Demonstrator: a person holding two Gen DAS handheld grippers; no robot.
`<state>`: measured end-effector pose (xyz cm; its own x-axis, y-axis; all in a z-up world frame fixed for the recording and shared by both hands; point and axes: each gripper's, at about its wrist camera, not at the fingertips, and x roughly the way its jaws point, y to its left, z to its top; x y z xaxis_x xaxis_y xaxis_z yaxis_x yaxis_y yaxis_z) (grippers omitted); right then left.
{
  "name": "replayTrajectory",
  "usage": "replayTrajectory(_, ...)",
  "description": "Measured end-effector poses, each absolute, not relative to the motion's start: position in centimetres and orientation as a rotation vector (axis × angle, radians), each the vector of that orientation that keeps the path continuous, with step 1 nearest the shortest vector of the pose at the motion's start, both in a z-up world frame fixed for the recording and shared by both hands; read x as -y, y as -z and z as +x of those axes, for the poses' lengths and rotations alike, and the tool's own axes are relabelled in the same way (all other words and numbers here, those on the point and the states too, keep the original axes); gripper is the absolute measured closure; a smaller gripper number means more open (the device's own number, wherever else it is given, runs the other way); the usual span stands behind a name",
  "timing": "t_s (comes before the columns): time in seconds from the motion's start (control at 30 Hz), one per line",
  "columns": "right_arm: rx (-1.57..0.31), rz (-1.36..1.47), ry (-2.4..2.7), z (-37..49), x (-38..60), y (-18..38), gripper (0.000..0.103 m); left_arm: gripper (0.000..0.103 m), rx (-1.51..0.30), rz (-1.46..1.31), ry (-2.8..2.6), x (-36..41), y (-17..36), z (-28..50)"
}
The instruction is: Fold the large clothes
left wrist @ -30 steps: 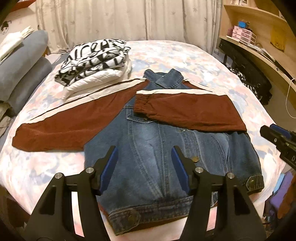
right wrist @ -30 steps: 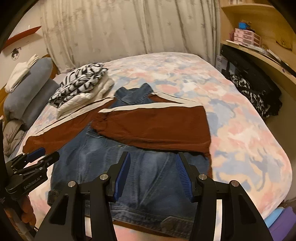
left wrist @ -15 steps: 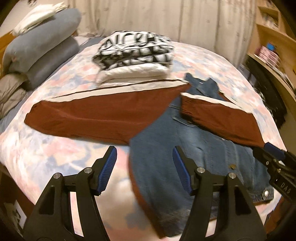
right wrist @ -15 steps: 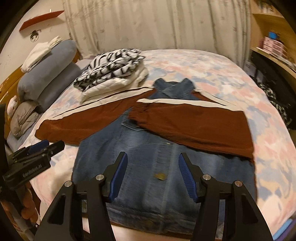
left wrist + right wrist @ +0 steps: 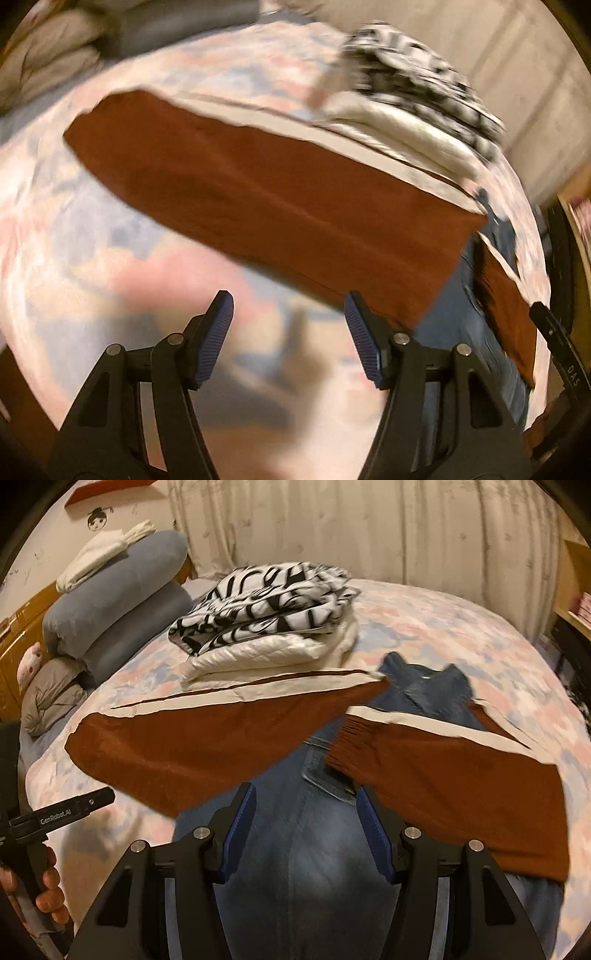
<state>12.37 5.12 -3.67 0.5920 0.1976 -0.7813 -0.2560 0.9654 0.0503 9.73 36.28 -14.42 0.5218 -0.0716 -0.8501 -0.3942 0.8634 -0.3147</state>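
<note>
Denim and rust-brown corduroy make up the jacket (image 5: 303, 849) spread flat on the bed (image 5: 461, 627), and I will place everything against it. Its collar points toward the curtain (image 5: 369, 528); 1 brown sleeve (image 5: 207, 746) with a cream stripe stretches straight out to the side, while the other sleeve (image 5: 443, 782) lies folded across the chest. Just beyond the outstretched sleeve sits a stack of folded clothes (image 5: 269, 627), a black-and-white patterned piece on top of a white one, touching the sleeve's cream edge or nearly so. Farther off on that side, grey pillows (image 5: 110, 602) are piled at the headboard. My right gripper (image 5: 306, 834) hovers over the jacket's denim front, jaws parted with nothing between them. My left gripper (image 5: 288, 339) hangs over bare floral sheet just beside the outstretched sleeve's lower edge, jaws likewise released and holding nothing; that view is blurred. My left hand (image 5: 40, 882) shows gripping its handle, off the jacket's sleeve side.
</note>
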Motion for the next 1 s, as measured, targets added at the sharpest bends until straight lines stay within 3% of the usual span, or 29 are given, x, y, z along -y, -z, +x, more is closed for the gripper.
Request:
replayTrajectory(0.13,-0.913,-0.081,-0.301,16.4,-8.3,5.5,0.047,0.043,-1.005,-0.598,-0.254,-41.0,16.7,11.1)
replayTrajectory(0.27,-0.945,-0.078,-0.367,20.1,-12.2,7.7,0.057,0.043,-0.971,-0.721,-0.228,-44.9,18.2,12.2)
replayTrajectory(0.43,-0.993,-0.092,-0.45,22.3,-16.6,10.5,0.062,0.043,-0.896,-0.856,-0.224,-49.0,19.3,13.3)
replayTrajectory(0.7,-1.057,-0.16,-0.516,23.4,-20.7,14.7,0.064,0.044,-0.745,-0.982,-0.321,-54.6,20.2,13.4)
replayTrajectory(0.77,-1.074,-0.159,-0.515,23.0,-20.8,15.4,0.064,0.05,-0.707,-1.003,-0.354,-55.4,20.3,13.1)
replayTrajectory(0.8,-1.082,-0.154,-0.515,23.2,-20.8,15.8,0.064,0.061,-0.695,-1.008,-0.377,-55.7,20.3,12.9)
replayTrajectory(0.83,-1.083,-0.15,-0.516,23.0,-20.7,16.0,0.064,0.079,-0.688,-0.995,-0.424,-55.8,20.2,12.8)
replayTrajectory(0.9,-1.086,-0.14,-0.518,23.2,-20.7,16.3,0.064,0.099,-0.674,-0.967,-0.46,-55.9,19.6,12.1)
replayTrajectory(1.0,-1.092,-0.149,-0.523,23.0,-20.5,16.2,0.064,0.102,-0.673,-0.83,-0.507,-54.5,16.9,11.9)
